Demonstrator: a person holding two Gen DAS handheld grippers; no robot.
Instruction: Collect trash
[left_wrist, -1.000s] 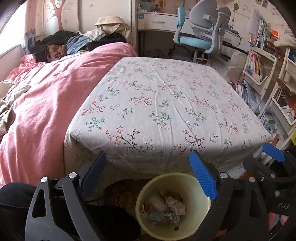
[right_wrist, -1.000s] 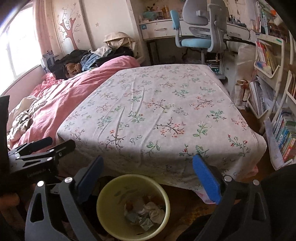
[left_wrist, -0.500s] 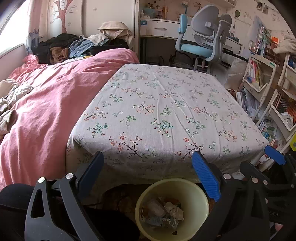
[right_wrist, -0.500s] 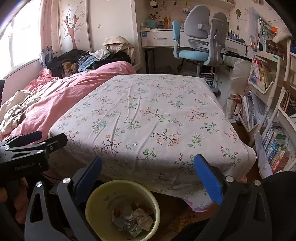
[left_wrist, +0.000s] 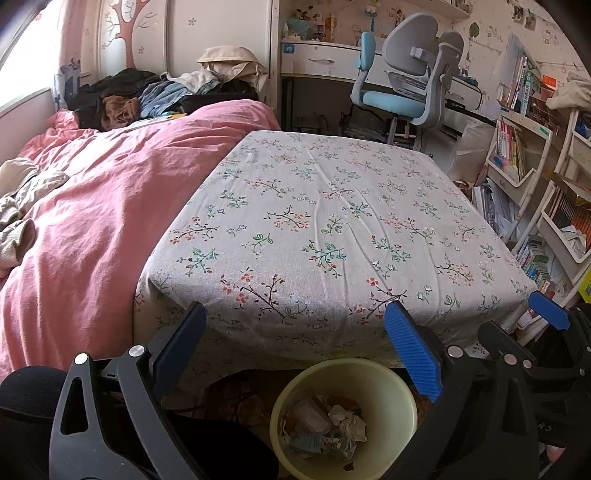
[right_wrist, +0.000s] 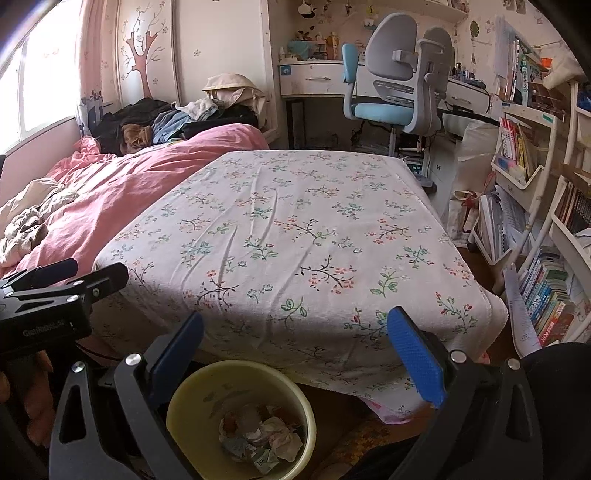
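Jaws of the left gripper (left_wrist: 293, 350) have just been opening and now stand wide, with nothing between them. Right gripper (right_wrist: 295, 356) is spread wide too and empty. Both hang near the bin (left_wrist: 384, 373), which sits on the floor at the near edge of the table (left_wrist: 314, 206). Crumpled trash (left_wrist: 325, 432) lies at the bottom of the bin. Since a second ago the view has tipped up slightly, showing more of the far room. The cloth looks bare of litter, though small scraps could escape this lens, so collecting seems done or nearly so.
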